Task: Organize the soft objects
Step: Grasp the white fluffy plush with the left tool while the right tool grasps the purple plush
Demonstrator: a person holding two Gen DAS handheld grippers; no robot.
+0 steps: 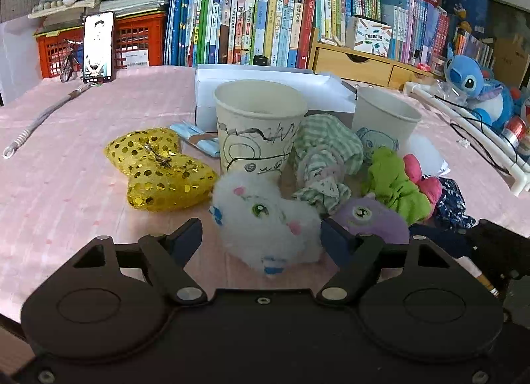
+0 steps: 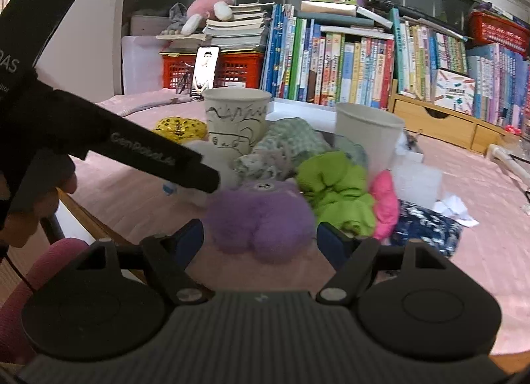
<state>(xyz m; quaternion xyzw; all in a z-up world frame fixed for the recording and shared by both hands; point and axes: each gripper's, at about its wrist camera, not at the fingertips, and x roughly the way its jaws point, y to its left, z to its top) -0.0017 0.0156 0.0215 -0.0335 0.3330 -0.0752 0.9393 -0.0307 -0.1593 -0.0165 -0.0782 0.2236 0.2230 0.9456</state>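
My left gripper (image 1: 261,235) is open, its fingers on either side of a white fluffy plush (image 1: 265,218) lying on the pink tablecloth (image 1: 66,185). My right gripper (image 2: 260,238) is open around a purple fluffy plush (image 2: 260,221), which also shows in the left wrist view (image 1: 371,218). Behind lie a gold sequin bow (image 1: 159,168), a green-checked scrunchie (image 1: 324,158), a lime green scrunchie (image 1: 394,182), a pink one (image 1: 427,182) and a navy patterned one (image 1: 450,198). A drawn-on paper cup (image 1: 258,125) and a second paper cup (image 1: 384,122) stand upright behind them.
A white box (image 1: 271,79) lies behind the cups. Books (image 1: 265,19), red crates (image 1: 132,39), a phone on a stand (image 1: 97,47) and wooden drawers (image 1: 357,62) line the back. A Stitch plush (image 1: 477,85) and a white rail (image 1: 463,122) are at the right.
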